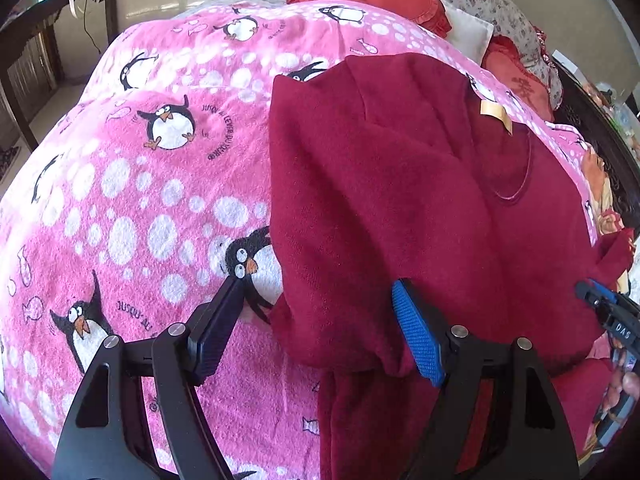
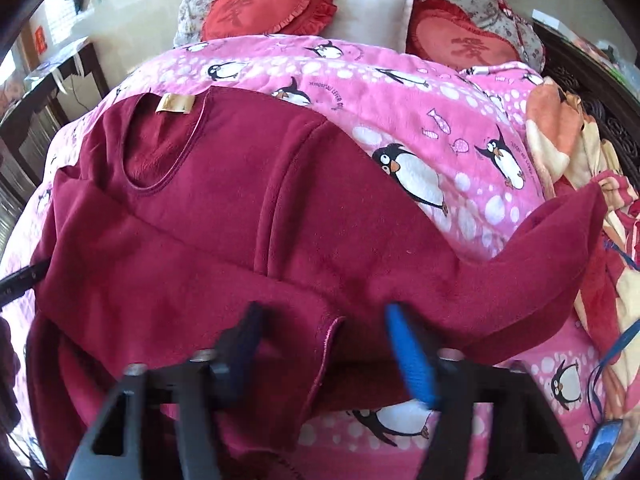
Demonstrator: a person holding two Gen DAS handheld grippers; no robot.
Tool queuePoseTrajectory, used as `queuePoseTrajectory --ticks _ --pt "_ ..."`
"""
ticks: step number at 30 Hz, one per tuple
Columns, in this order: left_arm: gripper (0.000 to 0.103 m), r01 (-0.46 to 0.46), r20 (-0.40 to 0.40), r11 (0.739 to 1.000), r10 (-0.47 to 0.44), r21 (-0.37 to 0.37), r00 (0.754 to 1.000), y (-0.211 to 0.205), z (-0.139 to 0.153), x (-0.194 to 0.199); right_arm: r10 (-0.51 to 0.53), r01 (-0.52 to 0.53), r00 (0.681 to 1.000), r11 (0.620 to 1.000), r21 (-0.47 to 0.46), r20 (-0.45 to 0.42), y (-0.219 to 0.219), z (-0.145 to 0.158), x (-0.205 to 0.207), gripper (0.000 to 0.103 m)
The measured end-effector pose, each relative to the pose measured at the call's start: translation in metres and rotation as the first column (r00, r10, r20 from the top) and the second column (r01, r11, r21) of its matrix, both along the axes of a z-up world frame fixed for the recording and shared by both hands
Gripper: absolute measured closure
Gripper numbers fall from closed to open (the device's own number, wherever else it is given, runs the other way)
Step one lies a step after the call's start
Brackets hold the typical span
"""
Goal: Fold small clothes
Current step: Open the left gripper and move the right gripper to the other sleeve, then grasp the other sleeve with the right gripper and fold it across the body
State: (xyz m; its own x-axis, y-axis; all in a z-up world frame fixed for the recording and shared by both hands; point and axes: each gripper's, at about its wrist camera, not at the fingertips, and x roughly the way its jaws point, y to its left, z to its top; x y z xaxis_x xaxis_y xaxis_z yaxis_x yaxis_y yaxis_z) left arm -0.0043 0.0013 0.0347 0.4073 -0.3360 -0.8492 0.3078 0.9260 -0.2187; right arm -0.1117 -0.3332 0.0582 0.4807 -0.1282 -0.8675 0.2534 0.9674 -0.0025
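A dark red fleece top (image 1: 400, 200) lies on the pink penguin blanket (image 1: 140, 200), neck opening and tan label (image 1: 496, 114) at the far side. My left gripper (image 1: 320, 312) is open over the top's near left edge, with cloth between the fingers but not pinched. In the right wrist view the top (image 2: 240, 220) has one sleeve folded across its body and the other sleeve (image 2: 540, 240) stretched out to the right. My right gripper (image 2: 324, 332) is open above the folded sleeve's cuff (image 2: 328, 344). The right gripper also shows at the left wrist view's right edge (image 1: 608, 312).
Two red heart cushions (image 2: 260, 8) and a white pillow (image 2: 368, 8) lie at the head of the bed. An orange patterned blanket (image 2: 568, 140) is bunched at the right. A dark wooden table (image 1: 48, 40) stands far left. A blue strap (image 2: 612, 344) lies near right.
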Motion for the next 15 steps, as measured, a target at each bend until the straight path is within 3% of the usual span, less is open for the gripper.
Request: queuePoseTrajectory --ticks 3,7,11,15 --pt "0.026 -0.018 0.007 1.000 0.018 -0.022 1.000 0.005 0.004 0.001 0.014 -0.014 0.999 1.000 0.005 0.032 -0.001 0.009 -0.002 0.093" --pt "0.026 -0.080 0.097 0.995 0.086 -0.062 0.992 0.018 0.027 0.005 0.031 -0.033 0.991 0.999 0.012 0.130 -0.001 0.038 0.000 0.096" --pt "0.026 -0.096 0.125 0.993 0.105 -0.074 0.987 0.024 0.043 0.016 0.034 -0.012 0.966 0.996 -0.085 0.255 0.002 0.077 0.008 0.096" --pt "0.026 -0.095 0.120 0.994 0.100 -0.048 0.988 0.013 0.042 0.023 -0.013 0.037 0.968 0.995 -0.090 0.252 -0.014 0.073 0.030 0.096"
